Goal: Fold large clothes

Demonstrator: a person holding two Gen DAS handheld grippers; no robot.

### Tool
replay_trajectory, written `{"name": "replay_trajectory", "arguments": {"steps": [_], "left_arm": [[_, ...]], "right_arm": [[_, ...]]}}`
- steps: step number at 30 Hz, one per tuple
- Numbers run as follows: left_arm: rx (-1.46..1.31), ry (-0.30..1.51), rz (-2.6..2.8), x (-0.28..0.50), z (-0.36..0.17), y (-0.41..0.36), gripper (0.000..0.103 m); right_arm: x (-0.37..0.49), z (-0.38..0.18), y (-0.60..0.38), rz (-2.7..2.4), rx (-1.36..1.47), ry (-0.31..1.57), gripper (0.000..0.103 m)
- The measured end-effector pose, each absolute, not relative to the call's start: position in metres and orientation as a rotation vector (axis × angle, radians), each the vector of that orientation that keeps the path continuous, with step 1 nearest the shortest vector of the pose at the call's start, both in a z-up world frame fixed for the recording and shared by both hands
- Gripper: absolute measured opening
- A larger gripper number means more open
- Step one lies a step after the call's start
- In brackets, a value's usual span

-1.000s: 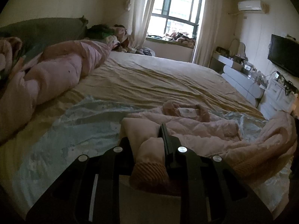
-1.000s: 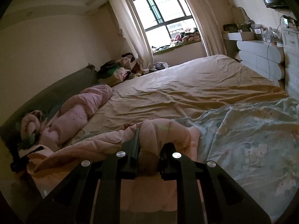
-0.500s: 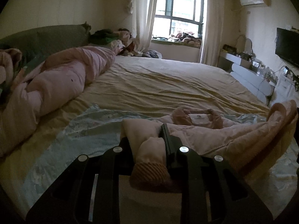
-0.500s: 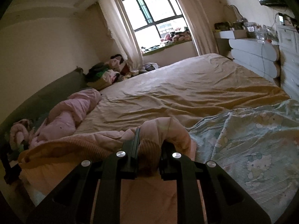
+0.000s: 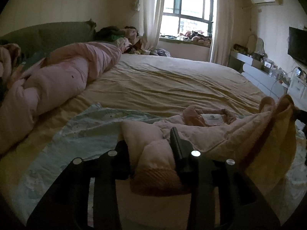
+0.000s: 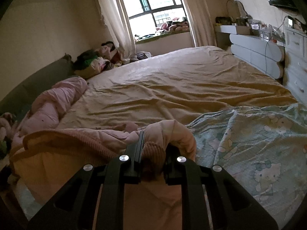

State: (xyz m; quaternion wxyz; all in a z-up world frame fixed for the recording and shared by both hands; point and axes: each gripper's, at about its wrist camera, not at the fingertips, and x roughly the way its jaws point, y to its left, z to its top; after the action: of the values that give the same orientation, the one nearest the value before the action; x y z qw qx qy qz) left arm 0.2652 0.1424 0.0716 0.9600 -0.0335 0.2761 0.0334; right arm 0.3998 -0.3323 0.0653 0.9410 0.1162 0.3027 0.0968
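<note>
A pink padded jacket (image 5: 220, 134) lies on a pale blue printed sheet (image 5: 86, 130) at the near end of the bed, collar and white label (image 5: 212, 117) facing up. My left gripper (image 5: 149, 136) has one sleeve's ribbed cuff (image 5: 157, 176) between its jaws; the jaws are opening, and the puffy cloth still fills the gap and touches both fingers. My right gripper (image 6: 155, 140) is shut on the other ribbed cuff (image 6: 153, 151), with the jacket (image 6: 86, 140) bunched to its left. That raised sleeve shows at the right edge of the left wrist view.
The yellow bed sheet (image 5: 172, 88) stretches toward the window. A rolled pink duvet (image 5: 63, 78) lies along the left side by the headboard. A clothes pile (image 5: 115, 34) sits at the far corner. A white dresser (image 6: 255, 51) and a wall TV (image 5: 297, 46) are on the right.
The left jaws have spread wider around the cuff. Both grippers moved forward and lower over the bed. The right-held sleeve rose and came closer in the left wrist view.
</note>
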Motion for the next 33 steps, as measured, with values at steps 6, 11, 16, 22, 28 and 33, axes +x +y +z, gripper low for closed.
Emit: {"name": "replay_trajectory", "arguments": {"steps": [6,11,16,22,28,33], "left_arm": [[-0.111,0.537,0.06,0.266,0.071,0.143,0.035],[-0.257,0.455,0.044,0.252,0.072,0.152,0.049],[-0.304,0.4,0.054,0.247,0.071,0.154,0.07],[-0.276,0.408,0.107,0.246,0.062,0.169,0.076],[-0.311,0.541,0.111,0.263,0.013,0.195,0.081],[-0.284,0.719,0.053,0.283,-0.032,0.191,0.088]], "right_arm": [[0.416,0.05,-0.329,0.175,0.232,0.645,0.015],[0.426,0.04,-0.329,0.172,0.253,0.667,0.015],[0.434,0.033,-0.326,0.158,0.248,0.695,0.015],[0.444,0.026,-0.324,0.14,0.255,0.721,0.019],[0.447,0.029,-0.324,0.154,0.282,0.729,0.027],[0.436,0.036,-0.334,0.264,0.338,0.707,0.063]]}}
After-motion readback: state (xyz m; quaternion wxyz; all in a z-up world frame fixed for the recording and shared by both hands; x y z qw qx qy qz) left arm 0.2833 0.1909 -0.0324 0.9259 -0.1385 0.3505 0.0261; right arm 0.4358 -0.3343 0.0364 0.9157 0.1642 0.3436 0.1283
